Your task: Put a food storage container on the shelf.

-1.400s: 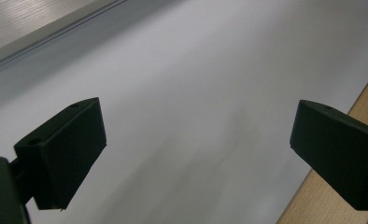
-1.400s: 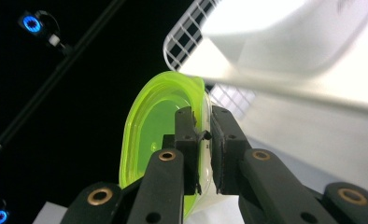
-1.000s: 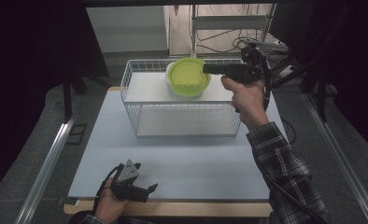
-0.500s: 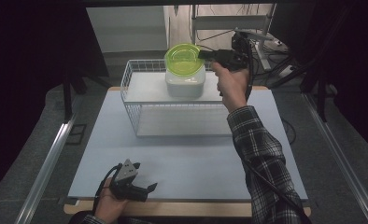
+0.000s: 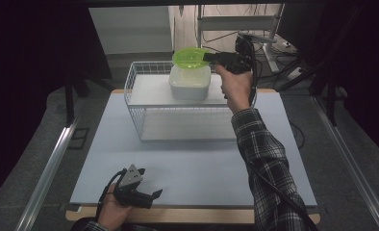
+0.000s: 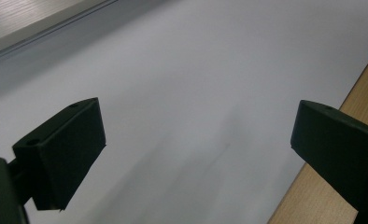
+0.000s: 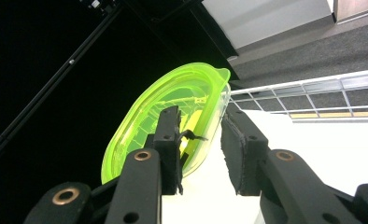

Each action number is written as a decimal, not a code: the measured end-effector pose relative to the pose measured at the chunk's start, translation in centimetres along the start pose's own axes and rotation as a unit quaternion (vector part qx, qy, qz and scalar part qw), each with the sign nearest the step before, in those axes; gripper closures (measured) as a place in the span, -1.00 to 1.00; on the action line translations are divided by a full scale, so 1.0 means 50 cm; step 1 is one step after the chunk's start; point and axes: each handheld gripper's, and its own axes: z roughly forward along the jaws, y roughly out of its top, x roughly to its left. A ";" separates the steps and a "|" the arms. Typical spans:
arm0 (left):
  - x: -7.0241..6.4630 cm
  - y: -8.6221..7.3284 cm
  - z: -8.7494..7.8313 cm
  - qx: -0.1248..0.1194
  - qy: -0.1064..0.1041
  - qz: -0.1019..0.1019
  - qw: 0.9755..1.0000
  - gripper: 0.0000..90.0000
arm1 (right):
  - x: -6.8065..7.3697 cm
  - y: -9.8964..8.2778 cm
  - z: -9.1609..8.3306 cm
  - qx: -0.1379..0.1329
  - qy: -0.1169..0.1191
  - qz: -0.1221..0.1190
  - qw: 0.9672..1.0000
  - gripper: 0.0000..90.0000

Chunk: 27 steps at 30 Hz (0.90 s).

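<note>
A translucent green lid (image 5: 190,57) hangs tilted over the far rim of a white container (image 5: 190,83) that stands in the white wire basket (image 5: 144,115). My right gripper (image 5: 210,58) reaches in from the right at the lid's edge. In the right gripper view the lid (image 7: 173,102) has its rim between my right gripper's (image 7: 201,154) jaws, which have just been opening. A gap shows beside the right pad, and the white container (image 7: 210,196) lies below. My left gripper (image 5: 149,197) rests near the table's front edge, open (image 6: 196,154) and with nothing between its jaws.
The basket rail (image 7: 313,88) runs behind the container. A pale blue mat (image 5: 202,168) covers the table, with a wooden edge (image 6: 341,196) at the front. Metal racks and cables (image 5: 255,29) stand behind the table.
The right hand carried the green lid toward the far side of the basket, so the white container now shows beneath it. The left gripper stayed put.
</note>
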 end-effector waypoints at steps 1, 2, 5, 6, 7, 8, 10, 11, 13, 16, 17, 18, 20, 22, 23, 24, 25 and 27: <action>0.000 0.000 0.000 0.001 -0.001 0.000 1.000 -0.94 | 0.001 0.000 0.001 0.000 0.000 0.000 1.000 0.51; 0.000 0.000 0.001 0.001 -0.001 0.000 1.000 -0.94 | 0.003 0.000 0.001 0.001 0.000 -0.001 1.000 0.51; -0.002 0.000 0.002 0.002 -0.001 0.002 1.000 -0.94 | 0.006 0.001 0.002 0.002 -0.002 -0.009 1.000 0.44; -0.002 0.000 0.001 0.002 -0.001 0.002 1.000 -0.93 | 0.008 0.001 0.003 0.002 -0.004 -0.012 1.000 0.37; -0.002 0.000 0.001 0.002 -0.001 0.002 1.000 -0.93 | 0.008 0.001 0.003 0.002 -0.004 -0.017 1.000 0.31; -0.002 0.000 0.001 0.002 0.000 0.002 1.000 -0.93 | 0.008 0.001 0.003 0.003 -0.005 -0.019 1.000 0.25; -0.001 0.000 0.001 0.002 0.000 0.001 1.000 -0.93 | 0.007 0.001 0.001 0.000 -0.003 -0.027 1.000 0.12; -0.001 0.000 0.001 0.002 0.000 0.002 1.000 -0.93 | 0.007 0.002 -0.001 0.000 -0.001 -0.028 1.000 0.06; -0.001 0.000 0.001 0.002 0.000 0.002 1.000 -0.93 | 0.004 0.002 -0.007 0.004 0.008 -0.038 0.999 -0.09; -0.001 -0.001 0.001 0.003 0.000 0.001 1.000 -0.93 | 0.001 -0.005 -0.023 0.015 0.018 -0.052 0.998 -0.27; -0.001 0.000 0.001 0.003 0.000 0.001 1.000 -0.93 | -0.001 -0.009 -0.030 0.016 0.019 -0.058 0.998 -0.32; -0.001 0.000 0.001 0.003 0.001 0.002 1.000 -0.93 | -0.003 -0.013 -0.038 0.017 0.020 -0.067 0.997 -0.35; -0.002 0.000 0.002 0.005 0.001 0.001 1.000 -0.93 | -0.005 -0.026 -0.053 0.022 0.011 -0.095 0.995 -0.43; -0.002 0.000 0.002 0.006 0.002 0.003 1.000 -0.93 | -0.009 -0.042 -0.068 0.025 0.008 -0.119 0.993 -0.47; -0.001 0.000 0.002 0.006 0.003 0.003 1.000 -0.93 | -0.012 -0.051 -0.075 0.029 0.008 -0.126 0.992 -0.49; -0.002 0.000 0.002 0.006 0.004 0.002 1.000 -0.93 | -0.015 -0.060 -0.081 0.031 0.008 -0.132 0.991 -0.52; -0.001 0.000 0.002 0.006 0.004 0.002 1.000 -0.93 | -0.018 -0.070 -0.087 0.034 0.007 -0.142 0.989 -0.54; -0.001 0.000 0.002 0.004 0.005 0.000 1.000 -0.94 | -0.023 -0.090 -0.098 0.041 0.002 -0.165 0.985 -0.57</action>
